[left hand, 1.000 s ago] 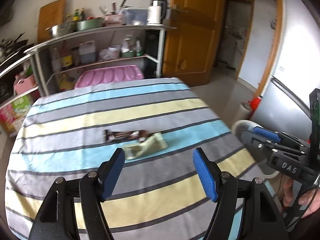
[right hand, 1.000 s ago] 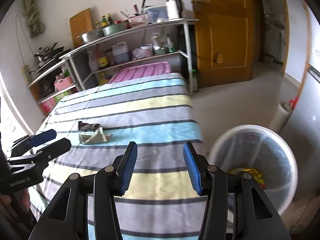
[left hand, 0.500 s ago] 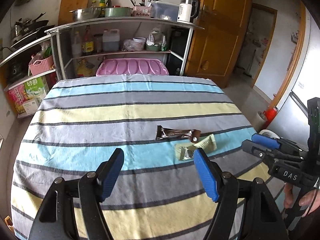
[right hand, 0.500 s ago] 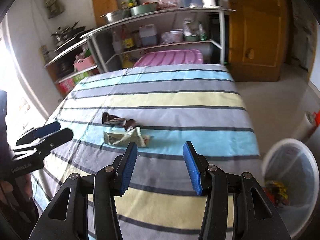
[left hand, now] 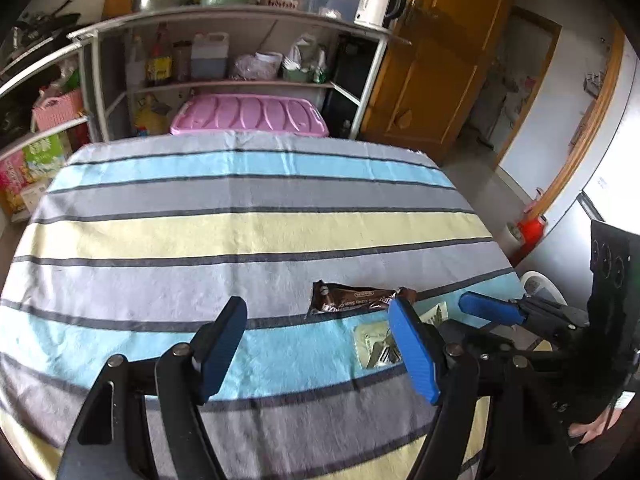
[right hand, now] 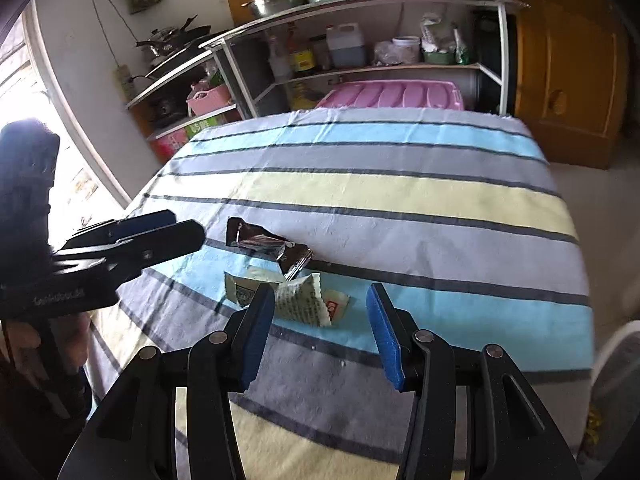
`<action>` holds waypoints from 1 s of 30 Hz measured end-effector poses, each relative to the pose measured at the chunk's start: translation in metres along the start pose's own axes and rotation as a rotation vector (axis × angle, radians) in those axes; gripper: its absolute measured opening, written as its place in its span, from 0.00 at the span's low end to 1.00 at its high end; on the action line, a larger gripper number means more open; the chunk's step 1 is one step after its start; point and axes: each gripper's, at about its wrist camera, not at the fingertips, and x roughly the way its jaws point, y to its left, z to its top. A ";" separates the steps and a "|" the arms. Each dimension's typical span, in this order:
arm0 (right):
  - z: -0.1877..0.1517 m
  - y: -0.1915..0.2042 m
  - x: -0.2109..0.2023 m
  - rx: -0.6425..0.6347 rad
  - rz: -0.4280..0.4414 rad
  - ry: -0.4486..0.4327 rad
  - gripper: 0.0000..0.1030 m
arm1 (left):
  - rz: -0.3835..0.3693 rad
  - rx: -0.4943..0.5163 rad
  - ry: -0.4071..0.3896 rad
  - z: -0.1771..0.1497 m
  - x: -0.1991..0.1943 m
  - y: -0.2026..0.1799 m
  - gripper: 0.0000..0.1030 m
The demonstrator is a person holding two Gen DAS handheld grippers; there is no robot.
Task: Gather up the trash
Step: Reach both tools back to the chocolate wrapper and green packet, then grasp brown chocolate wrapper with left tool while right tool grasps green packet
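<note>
While the big desk (right hand: 400,184) with its striped cloth takes up most of both views, only two bits of trash lie on it, close to the near edge. A white trash bin (right hand: 616,360) peeks in just past the desk's right side. The right gripper (right hand: 318,334) is spread wide, holds nothing, and hangs just over the pale green wrapper (right hand: 304,302). The left gripper (left hand: 320,344) is spread wide too and holds nothing. It sits a bit left of the trash. The brown wrapper (right hand: 268,246) lies right behind the pale one, and the two touch or nearly touch. That could make trouble: the right gripper may pinch both at once, or push the brown one away. The pale wrapper is thin and crumpled, so it may slip out, or the cloth may get pinched with it.
</note>
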 end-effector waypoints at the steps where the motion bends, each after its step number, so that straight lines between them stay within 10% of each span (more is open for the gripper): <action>1: 0.000 0.001 0.003 -0.002 0.005 0.001 0.48 | -0.013 -0.008 0.005 0.000 0.003 0.001 0.73; 9: 0.000 -0.001 0.015 0.003 0.062 0.023 0.47 | -0.010 -0.024 0.043 0.003 0.023 0.005 0.73; 16: -0.003 0.000 0.007 -0.020 0.039 0.010 0.04 | -0.002 -0.021 0.065 0.004 0.032 0.006 0.73; 30: -0.024 -0.029 -0.030 0.042 -0.025 0.003 0.02 | 0.019 0.023 0.070 0.002 0.036 -0.010 0.62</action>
